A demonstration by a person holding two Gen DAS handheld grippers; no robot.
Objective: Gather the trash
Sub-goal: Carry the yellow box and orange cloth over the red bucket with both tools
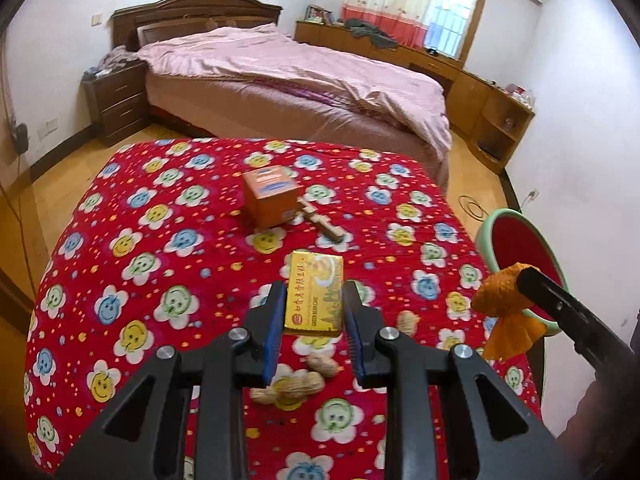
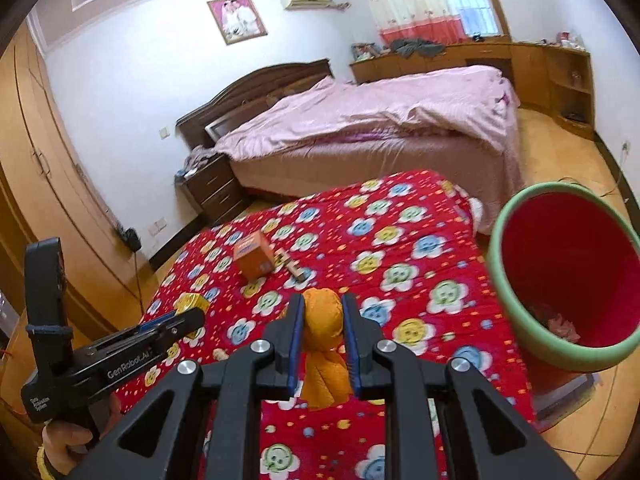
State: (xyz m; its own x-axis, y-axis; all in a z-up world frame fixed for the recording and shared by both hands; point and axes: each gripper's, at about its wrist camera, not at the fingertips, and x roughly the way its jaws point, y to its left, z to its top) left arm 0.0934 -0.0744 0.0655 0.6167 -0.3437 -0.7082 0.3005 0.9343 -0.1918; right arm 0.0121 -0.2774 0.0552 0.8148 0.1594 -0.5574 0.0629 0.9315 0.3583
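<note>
- Your left gripper [image 1: 314, 312] is squeezing the yellow box [image 1: 315, 293].
- Your right gripper [image 2: 322, 340] is squeezing the orange wrapper [image 2: 323, 344]; the bin [image 2: 560, 276] sits to its right.

boxes [image 1: 272, 196]: 2 | peanuts [image 1: 294, 386]: 3 (partly hidden) | bin [image 2: 560, 280]: 1 | orange wrapper [image 2: 324, 344]: 1

Soft daylight enters through the sheer, pink-hemmed curtained window [image 1: 416, 4], which glares white. Shadows stay faint. Fisheye distortion bends the walls and darkens the corners; the red flower-patterned quilt [image 1: 168, 264] shows slight motion blur.
</note>
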